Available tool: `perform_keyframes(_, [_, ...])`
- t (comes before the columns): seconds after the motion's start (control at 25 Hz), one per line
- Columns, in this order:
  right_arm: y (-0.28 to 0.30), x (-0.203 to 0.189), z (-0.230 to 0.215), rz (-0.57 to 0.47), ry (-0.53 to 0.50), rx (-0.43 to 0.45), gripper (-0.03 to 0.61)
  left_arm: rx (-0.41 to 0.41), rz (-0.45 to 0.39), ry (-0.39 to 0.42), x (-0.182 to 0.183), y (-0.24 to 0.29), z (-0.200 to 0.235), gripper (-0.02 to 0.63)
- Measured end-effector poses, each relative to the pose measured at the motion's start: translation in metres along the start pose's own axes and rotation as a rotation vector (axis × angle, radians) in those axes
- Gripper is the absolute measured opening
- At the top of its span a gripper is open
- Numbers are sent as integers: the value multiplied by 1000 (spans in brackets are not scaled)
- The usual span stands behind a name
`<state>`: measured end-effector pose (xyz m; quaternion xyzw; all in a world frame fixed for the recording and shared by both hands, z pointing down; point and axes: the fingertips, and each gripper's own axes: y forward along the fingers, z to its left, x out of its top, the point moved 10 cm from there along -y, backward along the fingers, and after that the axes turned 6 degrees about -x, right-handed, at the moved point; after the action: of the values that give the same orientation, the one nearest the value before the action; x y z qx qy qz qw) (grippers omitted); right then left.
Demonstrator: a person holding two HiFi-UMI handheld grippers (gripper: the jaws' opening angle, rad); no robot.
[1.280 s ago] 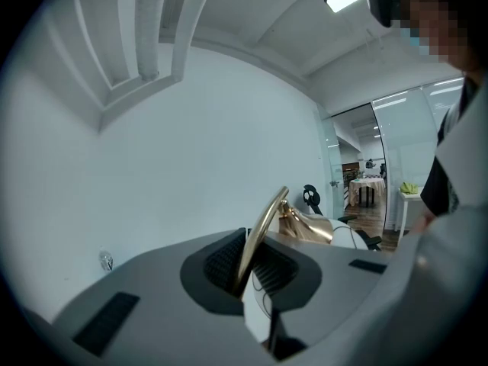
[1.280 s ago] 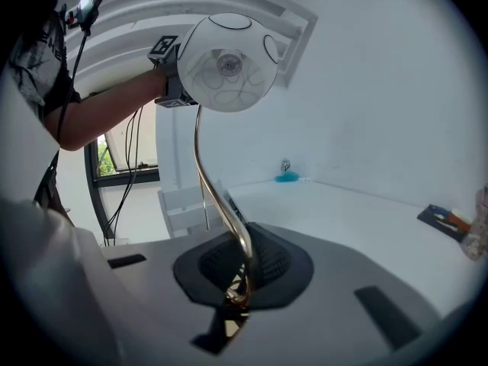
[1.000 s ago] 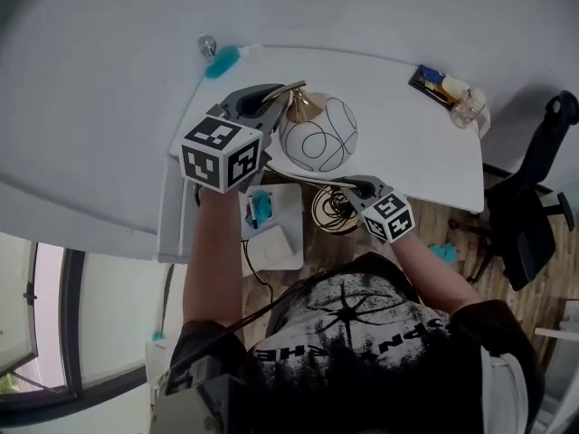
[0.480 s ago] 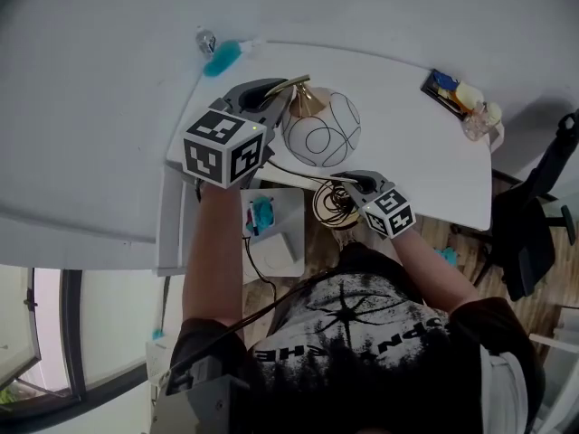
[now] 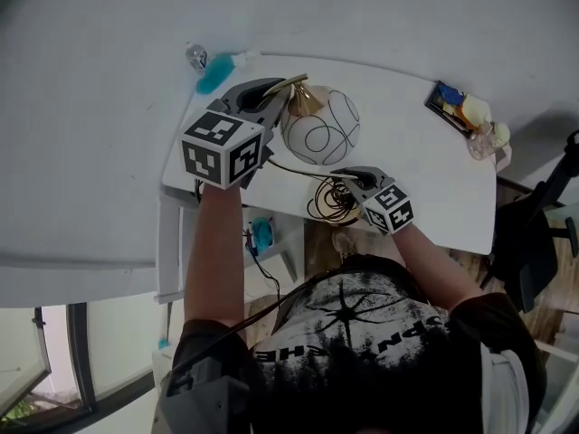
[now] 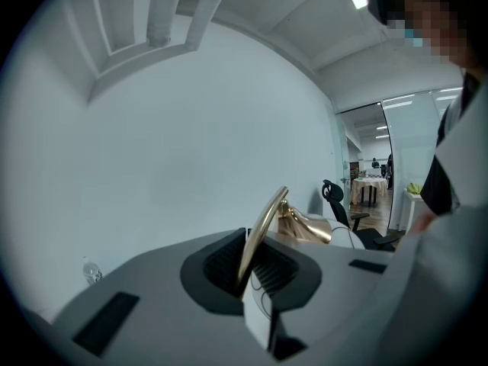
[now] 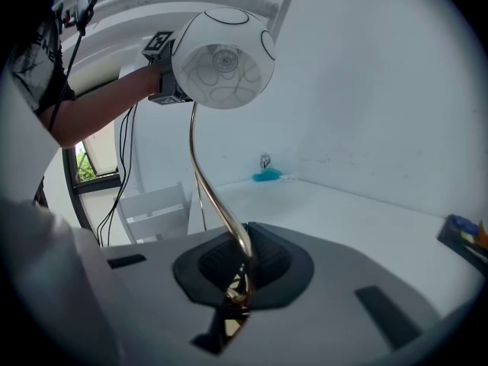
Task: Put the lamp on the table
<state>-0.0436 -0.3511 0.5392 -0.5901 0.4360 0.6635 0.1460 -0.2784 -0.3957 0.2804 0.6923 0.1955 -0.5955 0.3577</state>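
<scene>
Lamp [image 5: 318, 127] hung above bench [image 5: 425, 165], stem [image 7: 200, 174] clamped by fingers of left gripper [image 5: 273, 96] and right gripper [image 5: 349, 178]; best lowered level.

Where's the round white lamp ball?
In the head view the lamp ball hangs over the left part of the white table, just right of the left claw; the right claw grips the gold stem nearer the person.
</scene>
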Motion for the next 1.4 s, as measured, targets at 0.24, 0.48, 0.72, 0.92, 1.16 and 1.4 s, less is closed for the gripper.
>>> perform_keyframes(0.24, [22,11,-36,0,-4,-5,17,1,6,9,9,32,23,18])
perform_keyframes(0.48, [47,21,-66,-17,38,0,18,-6,29,38,22,65,46,18])
perform_keyframes(0.72, [71,30,-98,-14,59,13,18,-13,47,64,32,98,67,18])
perform_keyframes(0.92, [93,39,-126,-28,85,2,18,-12,60,84,41,124,85,17])
perform_keyframes(1.16, [122,54,-155,-50,92,0,18,10,71,117,53,149,109,18])
perform_keyframes(1.4, [150,59,-180,-72,88,2,18,24,81,126,52,170,132,17])
